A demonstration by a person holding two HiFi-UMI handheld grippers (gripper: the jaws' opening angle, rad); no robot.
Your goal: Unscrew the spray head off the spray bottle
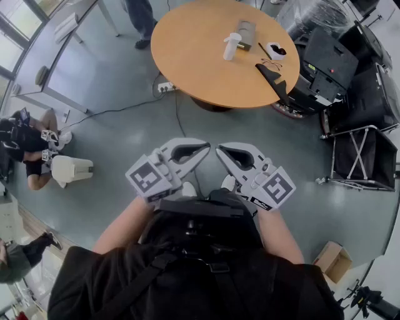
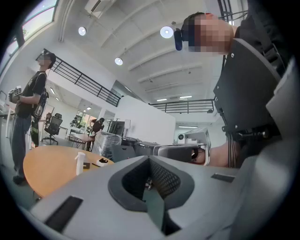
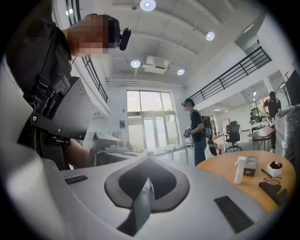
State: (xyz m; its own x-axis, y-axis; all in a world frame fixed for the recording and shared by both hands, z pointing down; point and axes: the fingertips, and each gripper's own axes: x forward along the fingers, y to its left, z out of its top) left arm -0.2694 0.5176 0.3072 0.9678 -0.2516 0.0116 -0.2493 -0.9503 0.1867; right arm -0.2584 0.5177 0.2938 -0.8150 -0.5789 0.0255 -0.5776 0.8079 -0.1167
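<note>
At my head view's top, the spray bottle (image 1: 232,45) on the worktop (image 1: 187,56) is too small for me to judge its head's seating; a bystander's legs (image 1: 142,22) are cut by the upper edge.

Rises high and white, hung with round ceiling lights (image 3: 147,4) and edged by a black balcony railing (image 2: 89,83). Takes daylight through tall windows (image 3: 147,117) at the far end. Spreads a smooth grey floor (image 1: 106,81) below, carrying a round wooden counter (image 1: 200,69), black equipment cases (image 1: 331,59) just beside it, a folding rack (image 1: 359,153) and a cardboard box (image 1: 334,259).
</note>
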